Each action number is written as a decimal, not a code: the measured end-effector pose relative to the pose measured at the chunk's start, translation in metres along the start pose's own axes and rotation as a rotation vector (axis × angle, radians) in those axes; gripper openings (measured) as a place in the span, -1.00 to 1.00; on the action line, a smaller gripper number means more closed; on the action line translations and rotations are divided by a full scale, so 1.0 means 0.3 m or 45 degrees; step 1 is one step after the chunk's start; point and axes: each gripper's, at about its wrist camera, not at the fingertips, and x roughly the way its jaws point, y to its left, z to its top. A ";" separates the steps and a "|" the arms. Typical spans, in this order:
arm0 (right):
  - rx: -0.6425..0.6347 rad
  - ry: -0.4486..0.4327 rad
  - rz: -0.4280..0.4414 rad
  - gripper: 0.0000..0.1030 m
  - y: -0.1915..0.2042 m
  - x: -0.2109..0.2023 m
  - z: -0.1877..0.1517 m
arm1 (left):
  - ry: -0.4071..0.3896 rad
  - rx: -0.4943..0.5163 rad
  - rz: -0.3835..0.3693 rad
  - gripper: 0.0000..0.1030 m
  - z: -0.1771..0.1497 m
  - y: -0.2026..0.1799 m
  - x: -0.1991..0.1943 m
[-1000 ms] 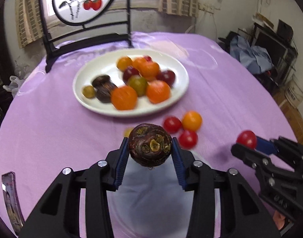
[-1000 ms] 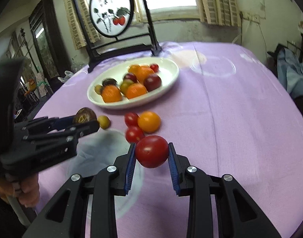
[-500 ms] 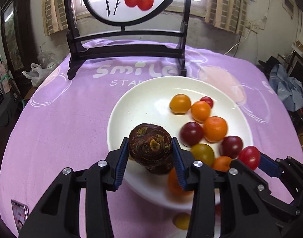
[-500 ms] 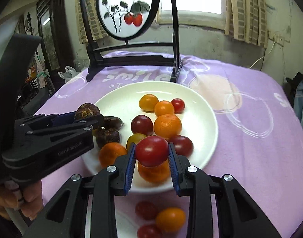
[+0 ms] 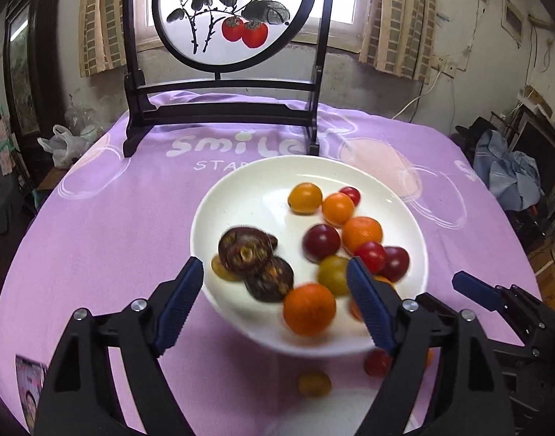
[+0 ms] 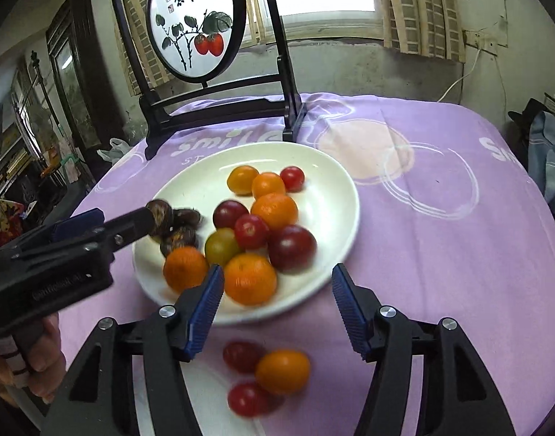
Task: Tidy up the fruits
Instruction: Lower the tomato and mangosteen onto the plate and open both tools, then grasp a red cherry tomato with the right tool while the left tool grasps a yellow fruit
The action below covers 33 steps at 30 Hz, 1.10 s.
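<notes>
Room: cluttered, with curtained windows behind a round worktop point(image 5: 96, 239) draped in a purple cloth.
Left claw point(image 5: 275, 303): spread wide, its jaws having just been opening; nothing is pinched. The dark brown fruit point(image 5: 245, 250) lies blurred on the white plate point(image 5: 248, 189), beyond the blue pads point(image 5: 179, 303) and clear of them, on top of other dark fruits.
Right claw point(image 6: 275, 307): spread about halfway, its jaws having just been opening; nothing sits between the pads point(image 6: 205, 309). The red tomato point(image 6: 251, 230) rests in the heap on the plate point(image 6: 332, 196), touching an olive-green fruit point(image 6: 223, 247) and a dark plum-red one point(image 6: 291, 249).
Plate contents: oranges, yellow, red and dark red small fruits, crowded on the right half in the left wrist view.
Off the plate: two red tomatoes and an orange fruit point(image 6: 282, 370) lie on the cloth near the right claw, just outside the plate's near rim.
In the way: the left claw's finger reaches over the plate's left edge in the right wrist view; a hand point(image 6: 37, 359) grips its handle.
Behind the plate: a black wooden stand point(image 5: 219, 109) holding a round painted screen point(image 5: 226, 11) with red fruit and dark leaves.
Writing: "Smile" and "STA…" in white on the cloth, partly hidden by the plate; the brush characters on the screen are not readable to me.
</notes>
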 end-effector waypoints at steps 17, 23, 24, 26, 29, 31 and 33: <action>-0.152 0.209 -0.041 0.21 0.075 -0.041 -0.306 | 0.139 0.002 -0.060 0.60 -0.297 0.003 -0.043; -0.138 0.210 -0.051 0.11 0.099 0.009 -0.297 | 0.176 -0.047 -0.084 0.60 -0.313 0.060 0.009; -0.138 0.208 -0.059 0.08 0.103 0.017 -0.292 | 0.186 -0.049 -0.083 0.60 -0.317 0.066 0.018; -0.150 0.202 -0.078 0.03 0.110 0.029 -0.286 | 0.203 -0.053 -0.089 0.60 -0.319 0.070 0.031; -0.159 0.186 -0.124 -0.26 0.118 0.043 -0.276 | 0.214 -0.041 -0.110 0.60 -0.322 0.064 0.039; -0.143 0.180 -0.105 -0.42 0.113 0.042 -0.271 | 0.215 -0.024 -0.105 0.60 -0.327 0.055 0.044; -0.120 0.188 -0.091 -0.42 0.104 0.031 -0.273 | 0.220 -0.021 -0.099 0.60 -0.332 0.050 0.048</action>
